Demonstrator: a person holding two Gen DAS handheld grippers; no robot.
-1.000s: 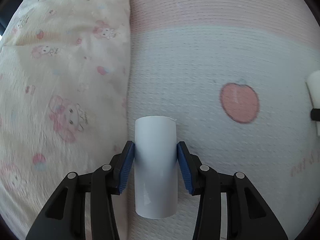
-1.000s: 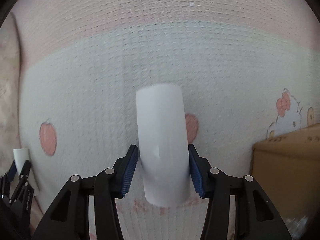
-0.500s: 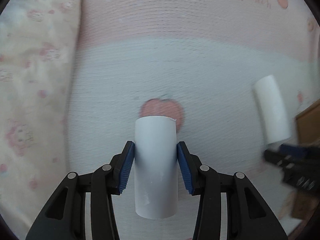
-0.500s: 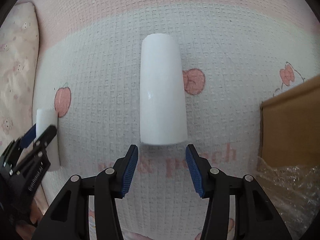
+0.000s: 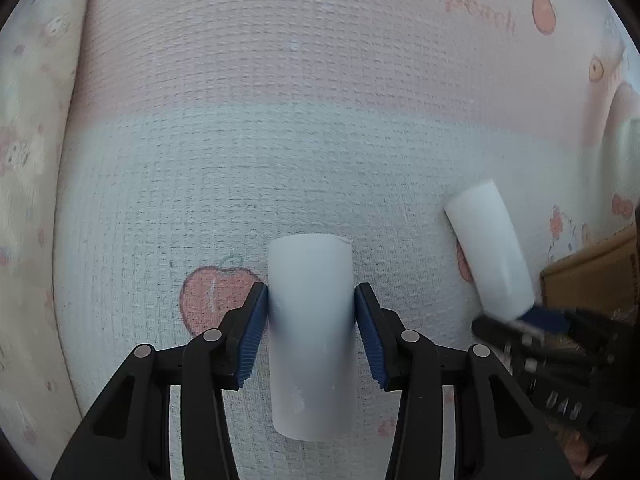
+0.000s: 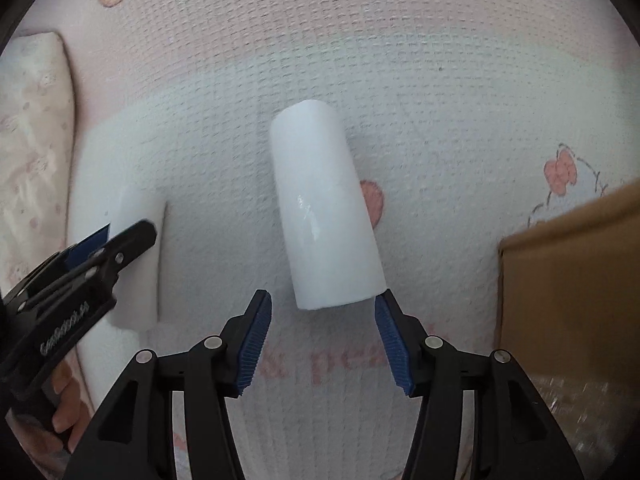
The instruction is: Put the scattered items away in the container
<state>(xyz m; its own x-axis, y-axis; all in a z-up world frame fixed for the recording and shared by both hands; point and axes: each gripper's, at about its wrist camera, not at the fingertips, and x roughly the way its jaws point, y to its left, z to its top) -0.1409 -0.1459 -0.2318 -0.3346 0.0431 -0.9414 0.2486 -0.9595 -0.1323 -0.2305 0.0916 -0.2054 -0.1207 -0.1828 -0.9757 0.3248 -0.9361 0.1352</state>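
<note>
My left gripper [image 5: 311, 320] is shut on a white cylinder [image 5: 310, 328] and holds it over the blanket; in the right wrist view this gripper [image 6: 120, 236] and its cylinder [image 6: 138, 256] show at the left. A second white cylinder [image 6: 324, 216] lies on the blanket just ahead of my right gripper [image 6: 322, 320], which is open and empty, its right blue pad [image 6: 392, 344] near the cylinder's near end. The same cylinder [image 5: 488, 248] shows at the right of the left wrist view, with the right gripper [image 5: 532, 320] below it. A brown cardboard box [image 6: 572, 280] stands at the right.
A pink and pale-green waffle blanket with peach prints [image 5: 216, 292] covers the surface. A cream patterned pillow [image 6: 28, 152] lies at the left. Crinkled clear plastic [image 6: 580, 412] lies in front of the box. The box also shows in the left wrist view [image 5: 592, 276].
My right gripper let go of its cylinder, which now lies on the blanket, and has drawn back slightly. My left gripper carried its cylinder to the right, toward the box.
</note>
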